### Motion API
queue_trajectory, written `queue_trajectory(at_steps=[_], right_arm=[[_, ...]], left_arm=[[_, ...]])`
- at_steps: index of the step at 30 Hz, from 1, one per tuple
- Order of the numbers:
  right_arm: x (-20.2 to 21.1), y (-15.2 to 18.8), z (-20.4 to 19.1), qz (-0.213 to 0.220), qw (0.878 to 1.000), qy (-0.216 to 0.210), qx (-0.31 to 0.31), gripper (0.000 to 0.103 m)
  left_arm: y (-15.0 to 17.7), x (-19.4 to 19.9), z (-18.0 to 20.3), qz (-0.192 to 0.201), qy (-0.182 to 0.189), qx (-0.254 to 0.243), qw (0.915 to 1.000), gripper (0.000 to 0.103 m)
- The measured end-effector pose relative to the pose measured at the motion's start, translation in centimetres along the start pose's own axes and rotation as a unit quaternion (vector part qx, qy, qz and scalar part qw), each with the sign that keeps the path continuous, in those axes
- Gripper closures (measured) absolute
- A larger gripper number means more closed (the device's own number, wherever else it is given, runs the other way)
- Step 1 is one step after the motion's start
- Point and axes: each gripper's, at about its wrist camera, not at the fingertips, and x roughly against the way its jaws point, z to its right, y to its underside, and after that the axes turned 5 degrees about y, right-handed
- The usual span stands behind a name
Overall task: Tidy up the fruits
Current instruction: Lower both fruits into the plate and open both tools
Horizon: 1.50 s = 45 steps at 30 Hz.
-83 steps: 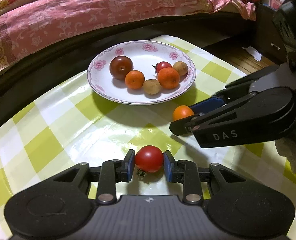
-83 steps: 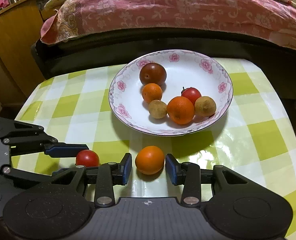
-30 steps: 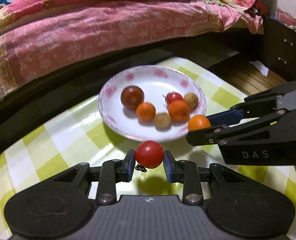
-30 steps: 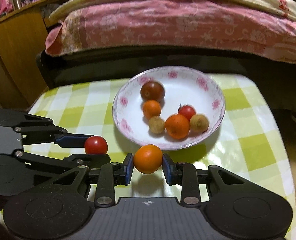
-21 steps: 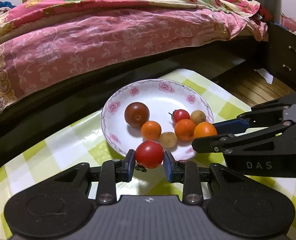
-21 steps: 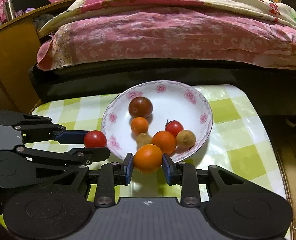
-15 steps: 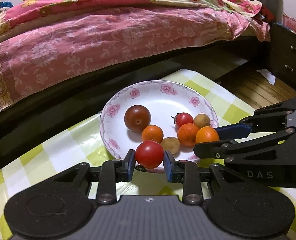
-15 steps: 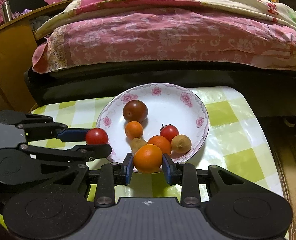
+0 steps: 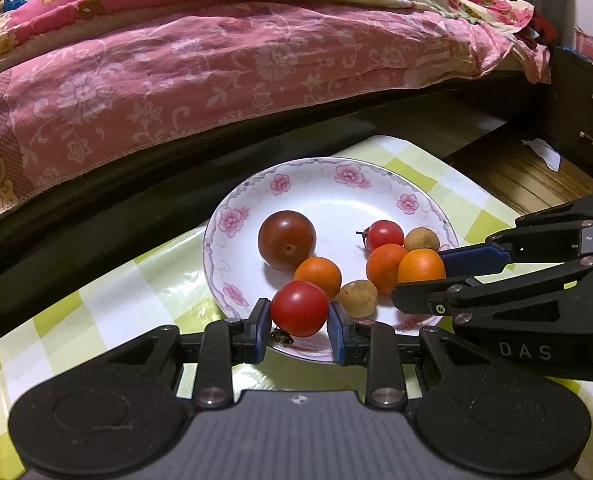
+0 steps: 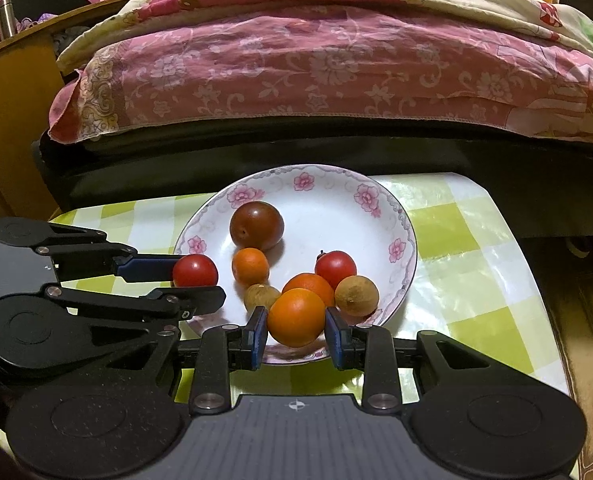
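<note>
My left gripper (image 9: 298, 326) is shut on a red tomato (image 9: 299, 308) and holds it over the near rim of a white flowered plate (image 9: 336, 192). My right gripper (image 10: 295, 334) is shut on an orange (image 10: 295, 317) and holds it over the plate's (image 10: 400, 224) near rim. In the left wrist view the right gripper (image 9: 420, 276) comes in from the right with the orange (image 9: 420, 266). In the right wrist view the left gripper (image 10: 192, 280) comes in from the left with the tomato (image 10: 195, 271). The plate holds a dark tomato (image 9: 287, 239), a small red tomato (image 9: 384, 234), two oranges and two brown fruits.
The plate stands on a green-and-white checked tablecloth (image 10: 464, 240) on a small table. A bed with a pink flowered cover (image 9: 216, 64) runs behind the table. A wooden cabinet (image 10: 8, 120) stands at the far left. Wooden floor (image 9: 512, 176) lies to the right.
Both grippers closed on their fruits on the cloth, lifted them and carried them forward. They are now over the plate's near rim.
</note>
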Motion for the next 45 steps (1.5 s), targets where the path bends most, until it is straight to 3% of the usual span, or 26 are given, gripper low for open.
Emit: queue_trajectory(at_steps=[24,45], right_arm=[[-1.3,-0.7,0.3,0.008,1.0,0.015,0.005,0.074],[-0.5,-1.2,0.9,0.02,1.0,0.021,-0.008,0.073]], left_arm=[[-0.4,-1.1,-0.1,-0.003,-0.004,0.002,1.0,0.065],[-0.8,0.4,-0.5,0.013,-0.009,0.011,0.9998,0.059]])
